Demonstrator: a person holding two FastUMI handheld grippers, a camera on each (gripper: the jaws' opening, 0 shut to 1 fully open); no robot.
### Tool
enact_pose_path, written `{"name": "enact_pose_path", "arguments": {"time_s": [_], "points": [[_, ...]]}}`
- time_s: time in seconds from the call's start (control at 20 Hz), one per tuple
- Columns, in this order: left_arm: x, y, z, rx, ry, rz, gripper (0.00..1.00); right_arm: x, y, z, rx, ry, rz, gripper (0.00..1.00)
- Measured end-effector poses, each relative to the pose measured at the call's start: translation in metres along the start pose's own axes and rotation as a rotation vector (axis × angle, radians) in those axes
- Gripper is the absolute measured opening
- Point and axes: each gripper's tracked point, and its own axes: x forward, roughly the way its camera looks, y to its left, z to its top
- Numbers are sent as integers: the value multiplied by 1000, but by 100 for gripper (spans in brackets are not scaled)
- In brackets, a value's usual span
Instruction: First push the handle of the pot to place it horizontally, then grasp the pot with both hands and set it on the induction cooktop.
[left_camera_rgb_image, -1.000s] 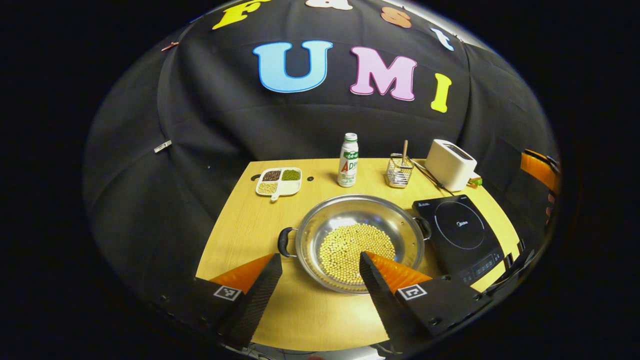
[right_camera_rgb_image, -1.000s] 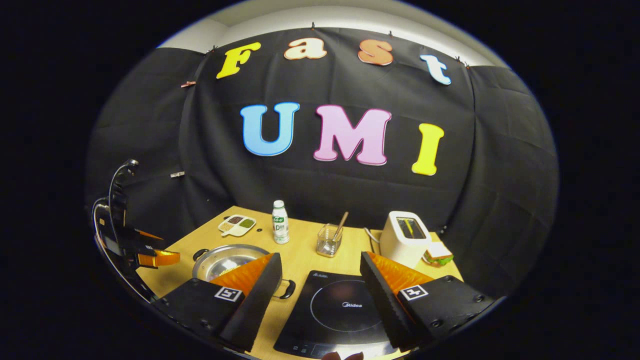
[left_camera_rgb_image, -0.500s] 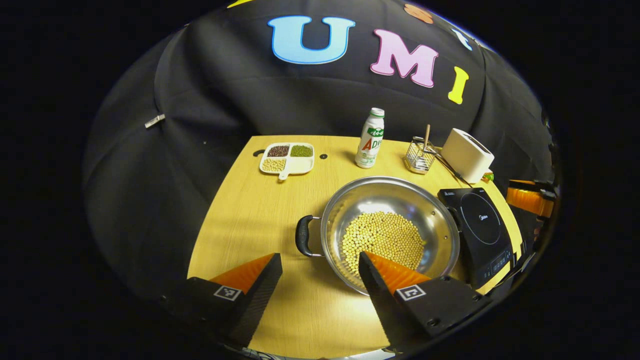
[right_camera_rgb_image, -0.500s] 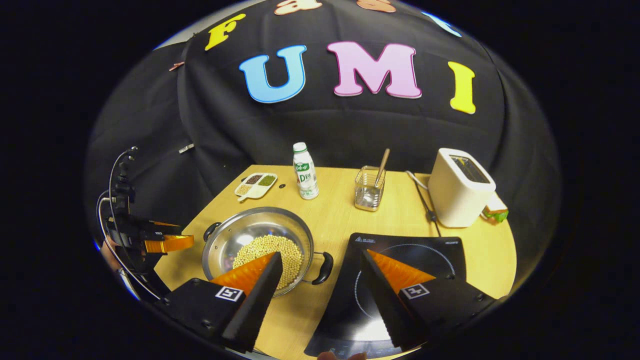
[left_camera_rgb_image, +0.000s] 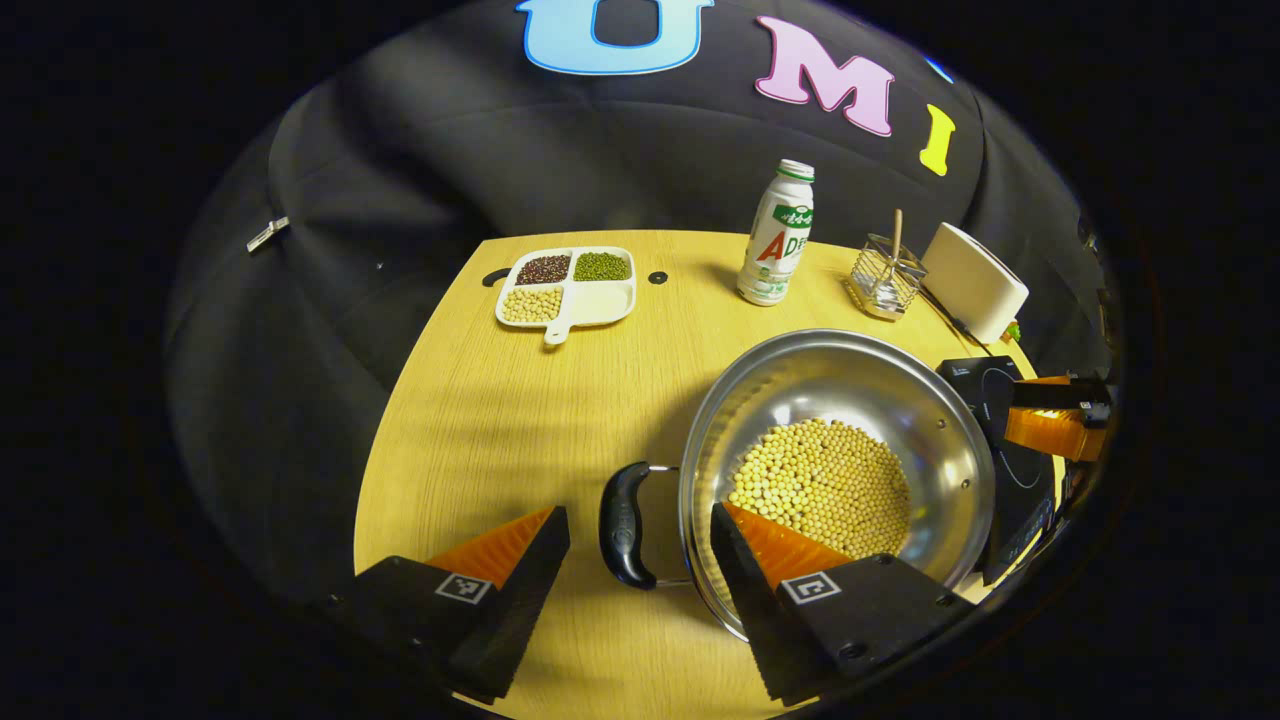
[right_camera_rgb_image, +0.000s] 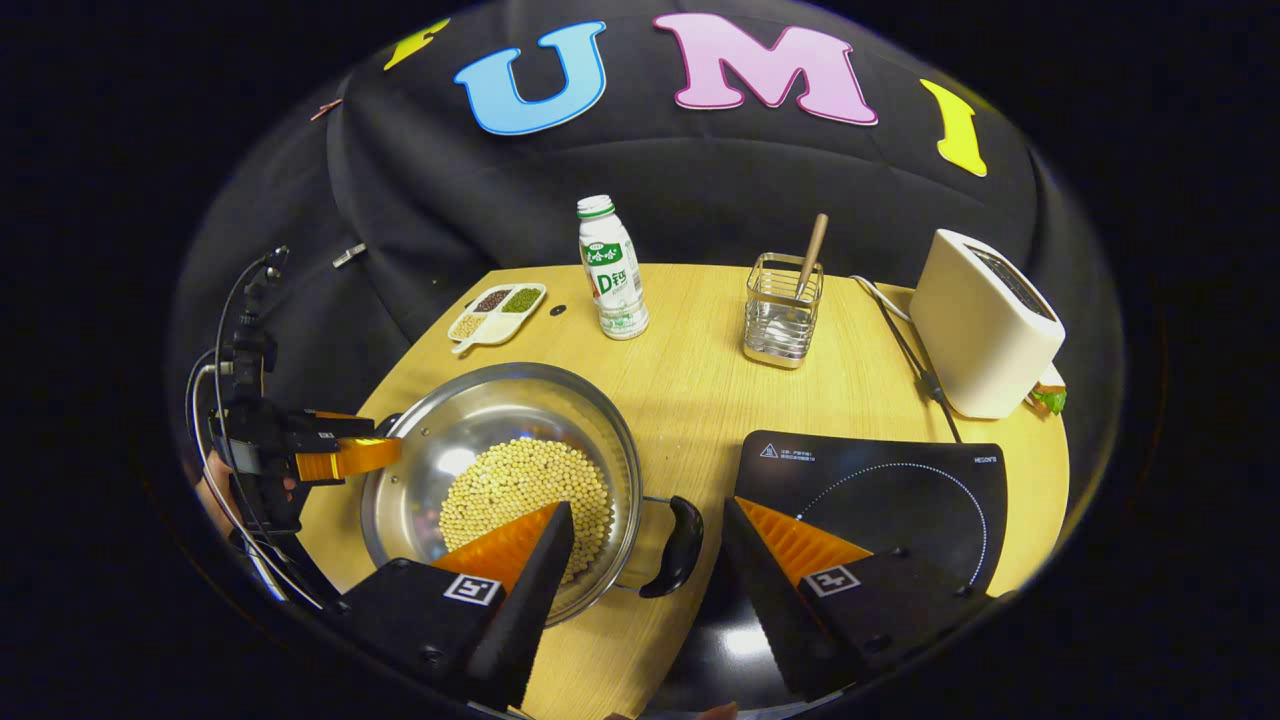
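Pot (left_camera_rgb_image: 835, 480) handles sit at 12 o'clock between our spread fingers: left gripper (left_camera_rgb_image: 640, 530), right gripper (right_camera_rgb_image: 648, 525), nothing held.

We see a light wooden table (left_camera_rgb_image: 480, 400) set against a black cloth wall (right_camera_rgb_image: 700, 190), evenly lit.

bare table (left_camera_rgb_image: 480, 400) left of pot (left_camera_rgb_image: 850, 380), cooktop (right_camera_rgb_image: 900, 490) unobstructed
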Motion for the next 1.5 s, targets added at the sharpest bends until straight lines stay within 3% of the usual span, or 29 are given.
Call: {"name": "enact_pose_path", "arguments": {"time_s": [0.3,0.45,0.75,0.8,0.9,1.1,1.25,1.3,1.35,1.5], "points": [[19,-9,3,-17,12,-32,82,35,-2,-17,-8,34,-1,91],[22,-8,4,-20,9,-46,71,44,-1,-28,-12,55,-16,81],[26,-2,-7,-22,8,-69,64,59,-8,-34,-21,80,-76,81],[26,-1,-10,-21,15,-72,64,64,-11,-36,-8,89,-84,71],[21,-7,1,-27,18,-70,64,62,-9,-40,16,118,-89,63],[23,-1,-9,-35,25,-60,61,65,-11,-45,59,186,-104,63],[17,-1,-6,-42,12,-44,57,58,-9,-45,59,201,-100,57],[12,-3,-5,-45,9,-39,57,59,-9,-49,69,197,-98,48],[6,-4,-5,-47,6,-38,55,56,-8,-48,83,190,-93,52],[-15,-7,-4,-46,1,-29,55,35,-5,-44,89,169,-73,52]]}}
